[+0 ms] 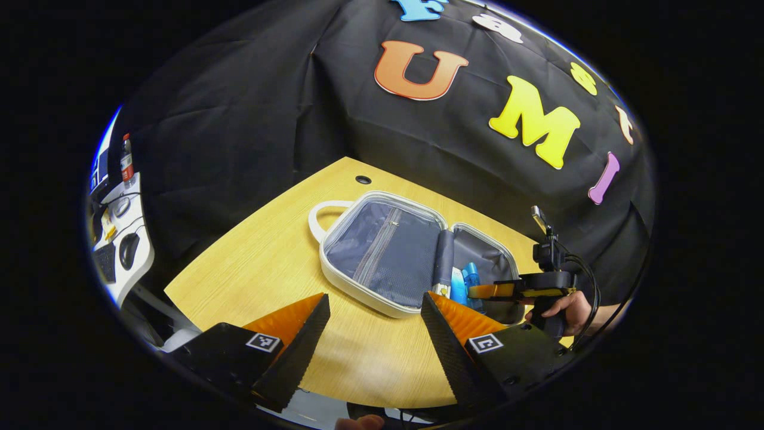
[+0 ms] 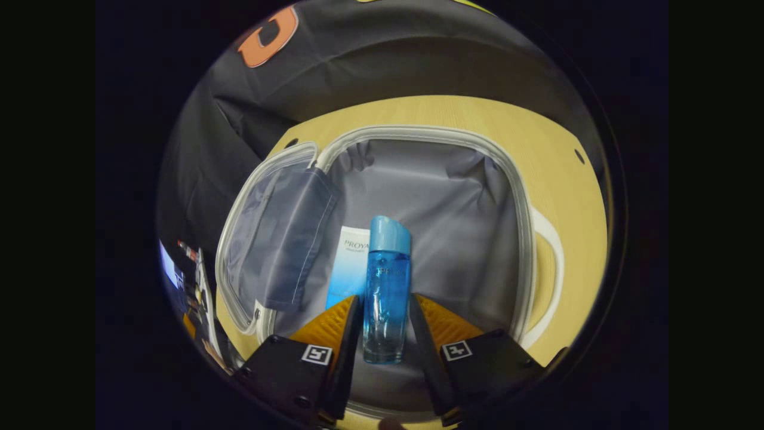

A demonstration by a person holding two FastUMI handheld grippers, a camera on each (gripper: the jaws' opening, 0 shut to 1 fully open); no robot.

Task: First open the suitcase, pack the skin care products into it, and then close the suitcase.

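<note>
Lying open on the desk (image 1: 262, 263), the suitcase (image 2: 430, 179) holds a white tube (image 2: 349, 263) at frame centre. Right gripper (image 2: 385, 325) fingers clamp a blue bottle (image 2: 387, 286) beside it; left gripper (image 1: 375, 316) fingers are spread apart.

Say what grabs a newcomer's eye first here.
The clear blue glass bottle with a light blue cap, between the right gripper fingers over the grey-lined open suitcase, beside a white-and-blue box. Then the suitcase spread flat on the yellow wooden table, the left gripper open above the table's near edge.
</note>
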